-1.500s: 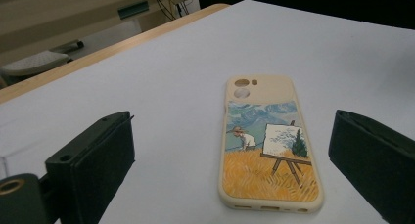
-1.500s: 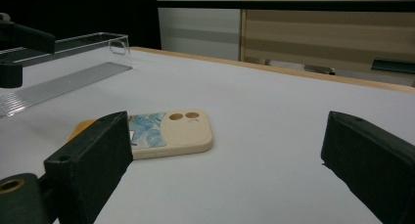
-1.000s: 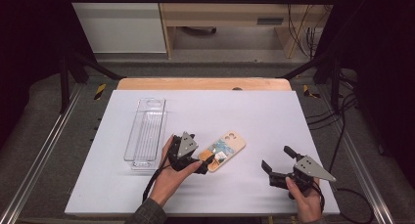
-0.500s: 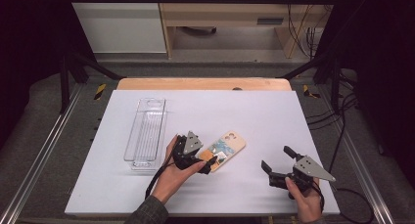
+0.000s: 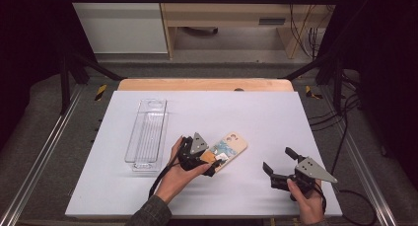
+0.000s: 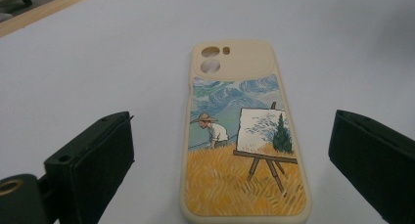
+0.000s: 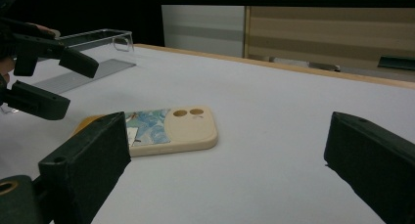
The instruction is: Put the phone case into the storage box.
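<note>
Cream phone case [image 6: 244,136] w/ painted wheatfield scene

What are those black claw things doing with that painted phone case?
A person holds a hand-held gripper in each hand at a white table. The left hand-held gripper is open, its jaws on either side of the near end of the painted phone case, which lies flat. The right hand-held gripper is open too, off to the side. A clear plastic tray sits nearby.

Left gripper [image 5: 206,163] jaws spread wide, right gripper [image 5: 279,163] jaws likewise parted
</note>
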The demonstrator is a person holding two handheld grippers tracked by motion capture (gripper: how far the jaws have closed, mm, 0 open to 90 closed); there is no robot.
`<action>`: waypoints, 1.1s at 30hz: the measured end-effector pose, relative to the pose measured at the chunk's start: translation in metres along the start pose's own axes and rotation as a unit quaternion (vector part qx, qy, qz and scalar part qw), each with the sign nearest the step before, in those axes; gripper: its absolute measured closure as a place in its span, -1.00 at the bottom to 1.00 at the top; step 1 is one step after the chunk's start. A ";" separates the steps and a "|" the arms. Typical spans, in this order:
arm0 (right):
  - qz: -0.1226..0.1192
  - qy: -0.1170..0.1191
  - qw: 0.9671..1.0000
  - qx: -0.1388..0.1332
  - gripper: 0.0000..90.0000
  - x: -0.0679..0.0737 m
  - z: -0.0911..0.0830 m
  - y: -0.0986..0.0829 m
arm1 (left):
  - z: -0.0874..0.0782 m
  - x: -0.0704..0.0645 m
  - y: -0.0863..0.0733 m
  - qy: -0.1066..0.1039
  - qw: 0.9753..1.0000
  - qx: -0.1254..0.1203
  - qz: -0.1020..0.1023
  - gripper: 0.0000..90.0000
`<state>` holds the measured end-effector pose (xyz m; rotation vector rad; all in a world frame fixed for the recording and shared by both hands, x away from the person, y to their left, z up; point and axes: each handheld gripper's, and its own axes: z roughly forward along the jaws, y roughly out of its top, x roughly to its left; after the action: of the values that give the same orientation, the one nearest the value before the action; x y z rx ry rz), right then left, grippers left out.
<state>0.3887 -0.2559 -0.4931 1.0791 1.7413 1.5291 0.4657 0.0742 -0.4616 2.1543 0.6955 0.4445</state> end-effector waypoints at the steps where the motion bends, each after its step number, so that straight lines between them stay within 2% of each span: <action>1: 0.000 0.001 1.000 0.001 -0.93 0.000 0.000 0.000 | 0.001 0.000 0.000 0.000 1.000 0.001 -0.001 -0.94; 13: 0.003 0.002 1.000 0.001 -0.93 0.000 0.000 0.000 | 0.010 -0.002 0.001 -0.017 1.000 0.024 -0.004 -0.93; 21: 0.002 0.006 1.000 0.004 -0.93 0.002 0.001 0.000 | 0.023 -0.004 -0.002 -0.021 0.998 0.064 0.002 -0.93; 28: 0.001 0.009 1.000 0.006 -0.93 0.003 0.002 -0.001 | 0.029 -0.005 -0.004 -0.031 0.997 0.076 -0.005 -0.91; 33: 0.003 0.011 1.000 0.006 -0.93 0.003 0.001 -0.001 | 0.032 -0.004 -0.006 -0.032 0.995 0.090 -0.001 -0.89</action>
<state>0.3883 -0.2528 -0.4937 1.0794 1.7643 1.5418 0.4772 0.0560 -0.4866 2.3252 0.7265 0.3198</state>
